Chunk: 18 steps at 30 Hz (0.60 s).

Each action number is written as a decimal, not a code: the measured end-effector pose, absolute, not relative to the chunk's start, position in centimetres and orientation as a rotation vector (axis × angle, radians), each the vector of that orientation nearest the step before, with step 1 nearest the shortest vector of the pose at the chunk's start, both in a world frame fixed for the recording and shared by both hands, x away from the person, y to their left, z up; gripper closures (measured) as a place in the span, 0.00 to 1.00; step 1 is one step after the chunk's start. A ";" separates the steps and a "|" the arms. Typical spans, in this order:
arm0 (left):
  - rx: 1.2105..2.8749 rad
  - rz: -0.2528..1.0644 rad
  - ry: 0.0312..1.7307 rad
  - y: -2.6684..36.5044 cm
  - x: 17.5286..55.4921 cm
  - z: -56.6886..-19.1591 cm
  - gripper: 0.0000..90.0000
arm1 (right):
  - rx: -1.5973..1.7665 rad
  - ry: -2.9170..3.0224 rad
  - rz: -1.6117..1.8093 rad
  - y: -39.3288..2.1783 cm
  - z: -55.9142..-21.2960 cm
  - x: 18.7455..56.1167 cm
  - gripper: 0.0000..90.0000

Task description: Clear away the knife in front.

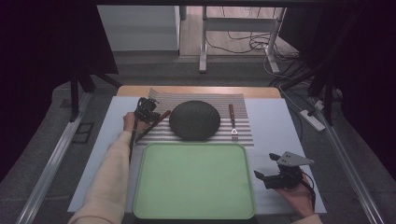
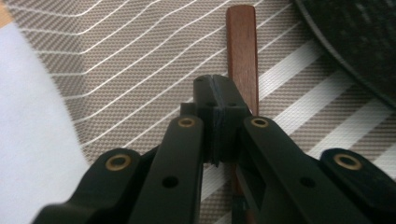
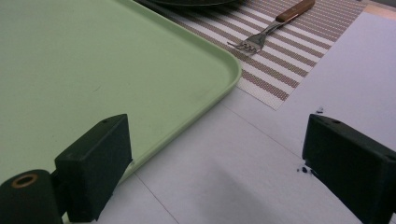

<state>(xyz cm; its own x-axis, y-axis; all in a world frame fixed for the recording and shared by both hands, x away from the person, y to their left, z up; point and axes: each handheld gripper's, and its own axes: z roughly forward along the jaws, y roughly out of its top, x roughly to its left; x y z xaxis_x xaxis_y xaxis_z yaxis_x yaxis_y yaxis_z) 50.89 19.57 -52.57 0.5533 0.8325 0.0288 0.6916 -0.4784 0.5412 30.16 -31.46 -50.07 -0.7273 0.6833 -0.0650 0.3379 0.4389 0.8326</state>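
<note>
A: What are we seeing closest to us?

B: We are looking down on a worktop [image 1: 280, 121]. Nearest us an empty green tray [image 1: 194, 179] is lying flat, probably waiting to receive the table setting. Just to its right, the right claw [image 1: 262, 176] is resting low over the bare worktop, its jaws spread wide with nothing between them. We judge it is idling there so as not to crowd the other hand.

A: And the other hand?

B: Farther off, on the left, the left claw [image 1: 153, 115] is reaching onto a striped placemat [image 1: 243, 130]. Its jaws are pressed together, and in the left gripper view they are sitting right over a wooden-handled utensil [image 2: 243, 56] whose handle is running on ahead of the jaw tips. We cannot tell for certain whether the handle is pinched or only lying beneath the jaws.

A: Where is that utensil lying?

B: On the placemat, slanted, just left of a dark round plate [image 1: 194, 120]. A fork [image 1: 232, 122] is lying to the plate's right, tines towards us, well apart from either claw. We think the slanted utensil is being taken first because it is nearest the left hand.
</note>
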 end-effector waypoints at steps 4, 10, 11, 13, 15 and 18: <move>2.321 0.419 1.229 19.5 50.8 -52.3 0.98 | 0.867 2.305 1.194 -31.5 -50.1 30.2 0.09; 2.279 0.442 1.211 20.6 50.1 -49.9 0.58 | 0.870 2.303 1.197 -31.5 -50.1 30.2 0.09; 2.284 0.458 1.219 20.7 49.9 -49.5 0.50 | 0.868 2.305 1.200 -31.5 -50.1 30.2 0.09; 2.291 0.486 1.238 20.7 49.8 -49.1 0.33 | 0.867 2.304 1.194 -31.5 -50.1 30.2 0.09; 2.306 0.436 1.222 20.9 49.4 -48.1 0.31 | 0.867 2.304 1.193 -31.4 -50.1 30.2 0.09; 2.365 0.401 1.202 20.7 49.2 -47.7 0.26 | 0.867 2.304 1.192 -31.4 -50.1 30.2 0.09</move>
